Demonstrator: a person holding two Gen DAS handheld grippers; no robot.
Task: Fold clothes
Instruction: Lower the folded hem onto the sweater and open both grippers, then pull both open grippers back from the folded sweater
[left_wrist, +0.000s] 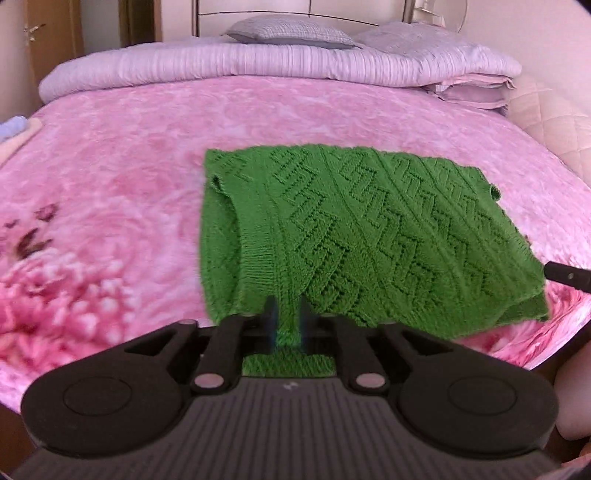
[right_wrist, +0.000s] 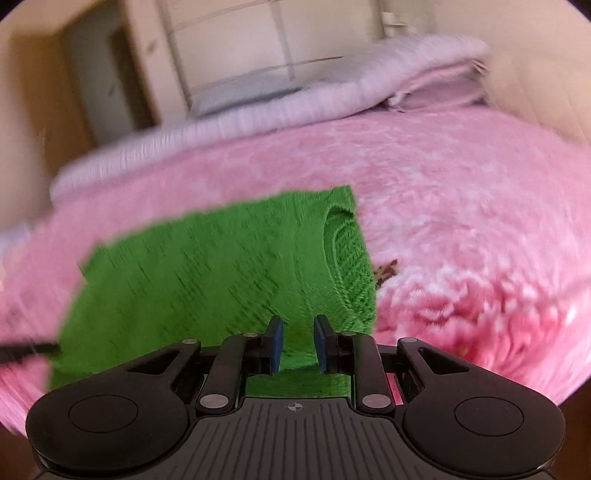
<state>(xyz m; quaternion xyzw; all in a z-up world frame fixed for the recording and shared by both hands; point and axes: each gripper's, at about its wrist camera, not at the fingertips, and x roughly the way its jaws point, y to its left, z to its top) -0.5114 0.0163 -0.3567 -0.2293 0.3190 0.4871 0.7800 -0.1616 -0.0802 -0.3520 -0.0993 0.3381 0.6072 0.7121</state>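
Green knit sweater (left_wrist: 354, 236) lies on the pink floral bed blanket (left_wrist: 110, 155); its near edge sits between the left hand-held gripper (left_wrist: 287, 321) pads, slightly parted, cable pattern sharp. Right wrist view, blurred: the right hand-held gripper (right_wrist: 298, 345) pinches the sweater's hem, angled downward.

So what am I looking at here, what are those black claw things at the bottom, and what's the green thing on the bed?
Each picture comes from a camera on a hand-held two-finger gripper. The left gripper and the right gripper each have an edge of a green patterned knitted sweater between their fingers. The sweater lies over a fluffy pink flowered blanket on a bed, with lilac bedding at the far end. The picture from the right gripper is blurred.
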